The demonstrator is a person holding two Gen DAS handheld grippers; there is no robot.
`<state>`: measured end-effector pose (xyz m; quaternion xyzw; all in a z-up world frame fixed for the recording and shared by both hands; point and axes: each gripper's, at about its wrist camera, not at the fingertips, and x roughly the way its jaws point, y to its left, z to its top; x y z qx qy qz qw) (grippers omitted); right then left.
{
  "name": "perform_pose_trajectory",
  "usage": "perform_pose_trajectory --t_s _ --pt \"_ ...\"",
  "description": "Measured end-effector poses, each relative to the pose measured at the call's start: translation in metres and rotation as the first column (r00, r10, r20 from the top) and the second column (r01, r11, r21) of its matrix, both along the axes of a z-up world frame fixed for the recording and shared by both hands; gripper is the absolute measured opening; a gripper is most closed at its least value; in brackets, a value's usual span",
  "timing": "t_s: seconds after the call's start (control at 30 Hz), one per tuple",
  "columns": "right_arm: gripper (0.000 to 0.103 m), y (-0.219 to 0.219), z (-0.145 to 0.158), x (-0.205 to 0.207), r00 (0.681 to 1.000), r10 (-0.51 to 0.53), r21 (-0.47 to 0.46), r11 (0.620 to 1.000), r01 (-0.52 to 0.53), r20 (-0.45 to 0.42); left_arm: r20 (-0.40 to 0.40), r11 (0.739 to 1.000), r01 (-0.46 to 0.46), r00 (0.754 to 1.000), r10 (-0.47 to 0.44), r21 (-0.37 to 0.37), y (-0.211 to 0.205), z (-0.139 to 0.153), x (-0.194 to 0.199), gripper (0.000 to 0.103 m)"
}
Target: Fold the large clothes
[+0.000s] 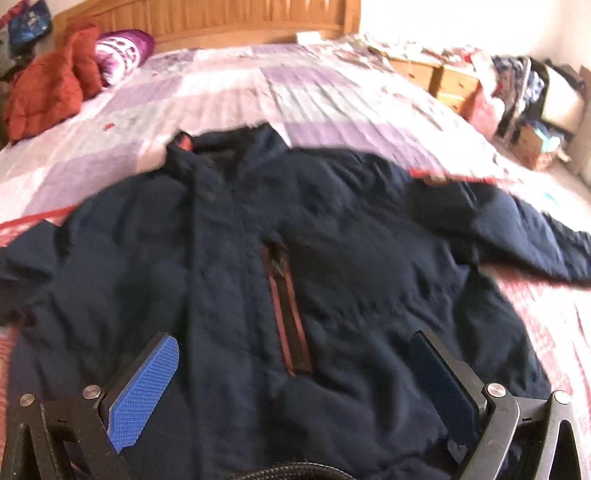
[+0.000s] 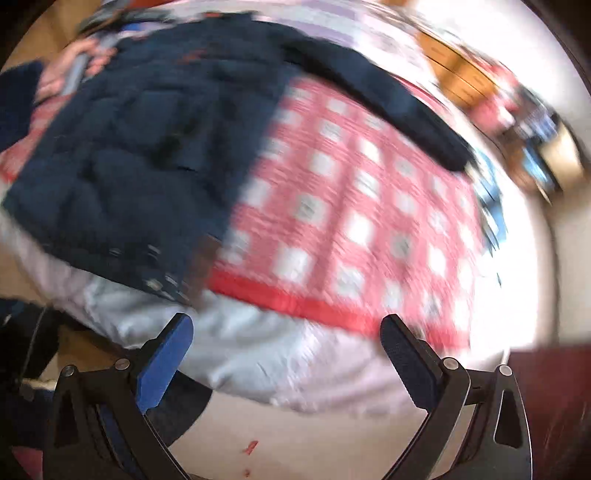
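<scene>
A dark navy padded jacket point(image 1: 258, 258) lies front-up and spread out on the bed, collar toward the headboard, with a red-trimmed chest zip pocket point(image 1: 286, 310). Its right sleeve point(image 1: 517, 229) stretches out to the right. My left gripper point(image 1: 295, 373) is open and empty, hovering just above the jacket's lower front. In the blurred right wrist view the jacket point(image 2: 129, 155) lies upper left and its sleeve point(image 2: 388, 96) runs to the right. My right gripper point(image 2: 286, 350) is open and empty, off the bed's near edge, apart from the jacket.
The bed has a purple-and-white patchwork quilt point(image 1: 277, 85) and a red-and-white checked cover point(image 2: 351, 206). An orange-red jacket point(image 1: 48, 88) and a purple patterned pillow point(image 1: 122, 51) lie by the wooden headboard point(image 1: 221, 22). Cluttered wooden drawers point(image 1: 443, 81) stand to the right.
</scene>
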<state>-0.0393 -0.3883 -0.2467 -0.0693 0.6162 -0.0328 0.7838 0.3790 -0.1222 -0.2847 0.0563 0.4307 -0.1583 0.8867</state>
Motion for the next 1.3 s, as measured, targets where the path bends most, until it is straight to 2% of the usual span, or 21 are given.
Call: perform_pose_trajectory --t_s 0.1,0.17,0.3,0.37,0.43,0.5,0.6,0.73,0.83,0.9,0.97,1.03,1.07,1.1,1.13,1.23,1.3 --pt "0.103 -0.007 0.002 0.009 0.994 -0.068 0.036 0.997 0.065 0.083 -0.035 1.000 0.014 0.999 -0.014 0.019 -0.016 -0.017 -0.009 0.103" --pt "0.103 0.000 -0.006 0.028 0.987 -0.045 0.069 0.997 0.035 0.152 -0.047 0.999 0.021 0.999 -0.020 0.026 -0.028 -0.026 -0.012 0.103" --pt "0.103 0.037 -0.049 0.093 0.966 0.003 0.151 0.988 -0.043 0.259 -0.026 0.999 0.023 0.999 -0.022 0.030 -0.051 -0.031 -0.008 0.103" --pt "0.103 0.059 -0.082 0.114 0.972 0.065 0.157 0.982 -0.103 0.227 -0.014 0.999 0.018 1.000 -0.017 0.035 -0.061 -0.034 -0.001 0.103" --pt "0.102 0.070 -0.119 0.117 0.982 0.133 0.136 0.979 -0.151 0.137 -0.005 0.999 0.023 1.000 -0.022 0.036 -0.070 -0.038 0.010 0.103" --pt "0.103 0.055 -0.132 0.107 0.988 0.115 0.158 0.979 -0.129 0.100 0.014 0.999 0.015 1.000 -0.015 0.040 -0.080 -0.039 0.024 0.103" --pt "0.103 0.016 -0.105 0.099 0.991 0.035 0.128 0.990 -0.051 0.127 0.027 1.000 -0.004 1.000 0.004 0.004 -0.092 -0.034 0.052 0.103" --pt "0.103 -0.042 -0.041 0.133 0.974 0.013 0.013 1.000 -0.017 0.228 0.024 0.999 -0.043 0.999 0.044 -0.015 -0.119 -0.027 0.100 0.103" --pt "0.103 -0.088 -0.001 0.174 0.948 -0.043 0.006 0.999 0.043 0.316 0.033 0.998 -0.064 0.997 0.064 -0.004 -0.142 -0.025 0.134 0.103" --pt "0.103 -0.113 0.014 0.199 0.930 -0.096 0.021 0.995 0.095 0.354 0.000 0.998 -0.063 0.998 0.063 0.006 -0.162 -0.033 0.155 0.103" --pt "0.103 -0.131 0.016 0.219 0.912 -0.144 0.024 0.989 0.146 0.383 -0.039 0.994 -0.082 0.996 0.085 0.072 -0.174 -0.051 0.170 0.103" --pt "0.103 -0.152 0.009 0.238 0.885 -0.229 0.047 0.972 0.230 0.405 -0.122 0.977 -0.113 0.983 0.136 0.183 -0.179 -0.086 0.186 0.103" --pt "0.103 -0.162 0.003 0.243 0.871 -0.276 0.065 0.959 0.274 0.407 -0.192 0.969 -0.131 0.966 0.172 0.210 -0.175 -0.107 0.192 0.103" --pt "0.103 -0.173 -0.009 0.249 0.852 -0.339 0.091 0.939 0.331 0.398 -0.230 0.975 -0.157 0.954 0.191 0.157 -0.164 -0.119 0.192 0.103" --pt "0.103 -0.190 -0.022 0.253 0.828 -0.420 0.127 0.906 0.403 0.372 -0.205 0.980 -0.166 0.961 0.186 0.113 -0.158 -0.120 0.188 0.103" --pt "0.103 -0.232 -0.059 0.262 0.757 -0.584 0.216 0.812 0.543 0.294 -0.116 0.979 -0.135 0.981 0.153 0.152 -0.164 -0.121 0.175 0.103" --pt "0.103 -0.256 -0.078 0.265 0.706 -0.657 0.254 0.753 0.607 0.263 -0.097 0.979 -0.138 0.983 0.153 0.152 -0.165 -0.123 0.172 0.103"
